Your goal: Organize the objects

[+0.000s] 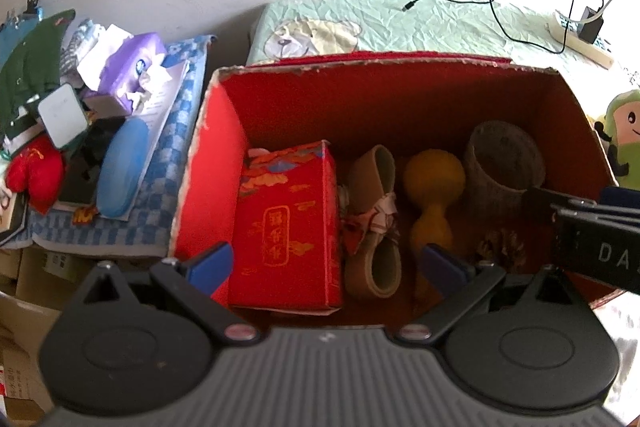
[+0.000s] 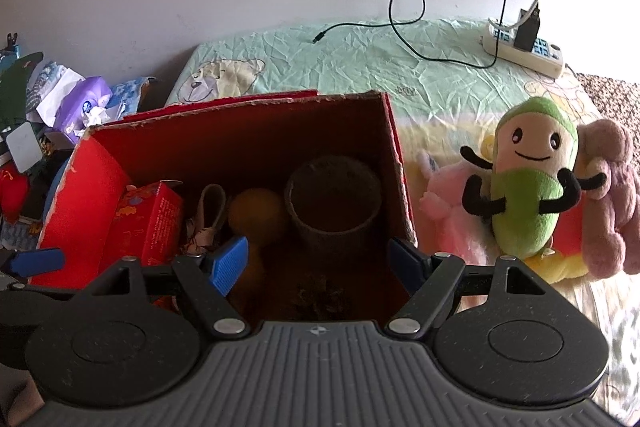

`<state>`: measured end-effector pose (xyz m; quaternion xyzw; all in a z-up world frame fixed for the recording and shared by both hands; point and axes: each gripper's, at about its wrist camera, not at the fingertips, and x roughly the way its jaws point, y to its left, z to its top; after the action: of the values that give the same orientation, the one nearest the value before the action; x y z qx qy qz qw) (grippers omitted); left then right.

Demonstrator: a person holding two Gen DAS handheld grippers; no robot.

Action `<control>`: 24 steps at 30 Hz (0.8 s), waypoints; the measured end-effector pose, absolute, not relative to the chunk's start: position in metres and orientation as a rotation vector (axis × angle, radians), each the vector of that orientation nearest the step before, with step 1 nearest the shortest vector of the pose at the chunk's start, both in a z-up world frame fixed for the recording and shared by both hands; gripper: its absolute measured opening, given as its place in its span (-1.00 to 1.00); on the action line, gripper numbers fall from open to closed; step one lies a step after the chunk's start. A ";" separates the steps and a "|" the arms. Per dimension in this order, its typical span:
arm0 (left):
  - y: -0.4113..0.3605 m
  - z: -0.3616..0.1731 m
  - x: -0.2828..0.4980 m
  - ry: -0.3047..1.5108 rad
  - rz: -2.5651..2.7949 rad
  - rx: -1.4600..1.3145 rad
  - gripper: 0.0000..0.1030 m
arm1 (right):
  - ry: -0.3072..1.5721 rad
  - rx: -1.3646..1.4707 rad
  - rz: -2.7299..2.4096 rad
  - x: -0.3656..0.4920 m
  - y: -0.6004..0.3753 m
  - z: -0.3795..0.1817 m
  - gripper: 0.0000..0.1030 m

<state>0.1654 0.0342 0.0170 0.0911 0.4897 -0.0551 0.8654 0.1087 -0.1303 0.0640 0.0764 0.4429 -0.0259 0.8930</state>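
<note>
A big red cardboard box (image 1: 212, 163) (image 2: 80, 183) stands open on the bed. Inside lie a small red printed carton (image 1: 288, 223) (image 2: 148, 223), a tan baby shoe (image 1: 372, 219) (image 2: 212, 207), a yellow dumbbell-shaped toy (image 1: 434, 195) (image 2: 256, 211), a grey cup (image 1: 504, 163) (image 2: 332, 203) and a dark pine-cone-like clump (image 1: 500, 247) (image 2: 320, 295). My left gripper (image 1: 328, 263) hovers open over the box's near left half. My right gripper (image 2: 320, 259) hovers open over its near right half, empty. Right of the box sits a green plush (image 2: 528, 183) (image 1: 624, 135) among pink and mauve plush toys (image 2: 612, 195).
Left of the box, a cluttered pile holds a purple tissue pack (image 1: 132, 67), a blue oval case (image 1: 120, 167), a red plush (image 1: 36, 171) and a white square device (image 1: 62, 115). A power strip (image 2: 524, 47) with a black cable (image 2: 404, 23) lies on the green sheet behind.
</note>
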 end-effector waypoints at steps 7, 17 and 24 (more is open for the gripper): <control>0.033 0.011 0.170 1.044 -0.103 0.203 0.95 | 0.930 0.173 -0.052 0.110 -0.132 0.060 0.52; 0.032 0.008 0.171 1.034 -0.089 0.212 0.95 | 0.922 0.172 -0.045 0.112 -0.133 0.058 0.53; 0.033 0.007 0.174 1.035 -0.074 0.211 0.95 | 0.914 0.166 -0.037 0.112 -0.133 0.058 0.53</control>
<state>0.1736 0.0331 0.0070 0.1008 0.4936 -0.0352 0.8631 0.1116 -0.1333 0.0578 0.0799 0.4408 -0.0177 0.8939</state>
